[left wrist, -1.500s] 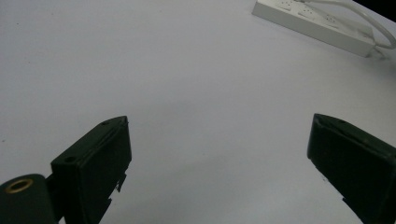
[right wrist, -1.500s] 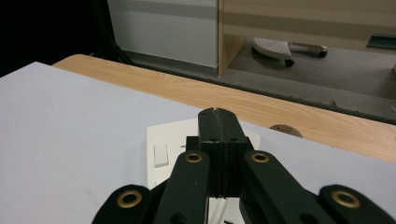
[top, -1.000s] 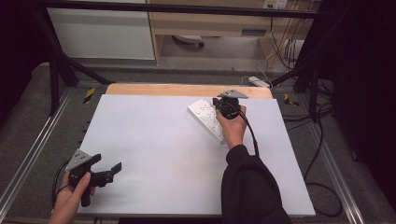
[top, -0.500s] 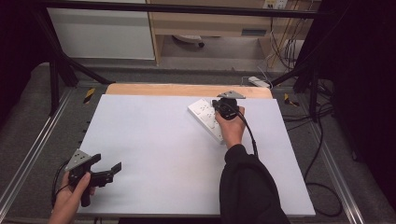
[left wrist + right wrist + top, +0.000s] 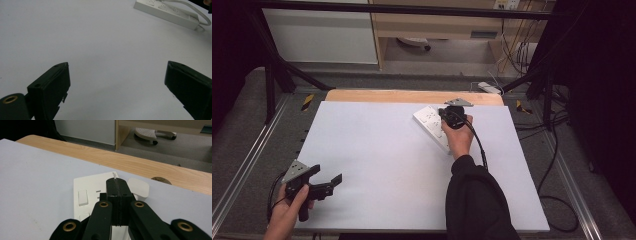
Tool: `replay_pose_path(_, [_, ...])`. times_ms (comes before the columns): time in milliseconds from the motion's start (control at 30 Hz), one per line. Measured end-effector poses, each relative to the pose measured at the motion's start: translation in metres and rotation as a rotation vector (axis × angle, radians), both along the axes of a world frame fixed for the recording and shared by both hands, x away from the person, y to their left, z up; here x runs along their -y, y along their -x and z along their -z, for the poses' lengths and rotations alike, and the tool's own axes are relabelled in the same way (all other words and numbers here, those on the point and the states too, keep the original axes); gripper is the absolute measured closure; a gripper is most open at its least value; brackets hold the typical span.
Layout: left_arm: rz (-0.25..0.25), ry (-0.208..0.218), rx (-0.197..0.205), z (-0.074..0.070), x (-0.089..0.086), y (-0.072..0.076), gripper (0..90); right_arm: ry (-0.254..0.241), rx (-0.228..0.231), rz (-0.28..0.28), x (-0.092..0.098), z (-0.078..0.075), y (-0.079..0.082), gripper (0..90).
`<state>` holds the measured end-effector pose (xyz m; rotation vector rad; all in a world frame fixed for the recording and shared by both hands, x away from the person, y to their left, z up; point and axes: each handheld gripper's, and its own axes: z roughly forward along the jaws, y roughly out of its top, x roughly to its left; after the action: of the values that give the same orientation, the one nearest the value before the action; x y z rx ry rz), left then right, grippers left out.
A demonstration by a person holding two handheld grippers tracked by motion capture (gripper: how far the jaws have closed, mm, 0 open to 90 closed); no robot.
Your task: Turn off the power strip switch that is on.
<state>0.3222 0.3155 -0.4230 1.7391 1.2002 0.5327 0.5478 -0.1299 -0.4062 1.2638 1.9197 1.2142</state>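
A: Down at the near left corner of the white table, the left gripper sits low in the person's left hand — jaws spread wide, nothing between them, just bare tabletop.

B: And the left gripper view confirms it — two black jaws well apart, the power strip far off at the top right with its white cable looping from one end.

A: Moving up the table, the right hand reaches out from a dark sleeve toward the far right.

B: There the right gripper is right over the power strip, jaws clenched flat together, gripping nothing.

A: The right gripper view puts its closed tips over the strip's socket face, a rocker switch just left of them.

B: Beyond it, the wooden edge and then the floor.
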Motion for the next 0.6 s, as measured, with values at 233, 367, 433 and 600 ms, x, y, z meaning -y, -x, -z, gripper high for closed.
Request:
replay_pose_path(233, [0.001,-0.001,0.002,-0.0004,-0.0003,0.0002,6.3,0.010,-0.009,-0.005,-0.0040,0.0042,0.0004,90.0])
replay_pose_path(367, [0.002,-0.001,0.002,-0.0006,-0.0003,0.0002,6.3,0.013,-0.013,-0.009,-0.0063,0.0059,-0.0002,90.0])
replay_pose_path(433, [0.002,-0.001,0.002,-0.0006,-0.0004,0.0001,6.3,0.014,-0.019,-0.009,-0.0075,0.0070,0.0000,90.0])
replay_pose_path(600, [0.003,-0.001,0.003,-0.0008,-0.0007,0.0002,6.3,0.020,-0.024,-0.015,-0.0106,0.0096,0.0002,90.0])
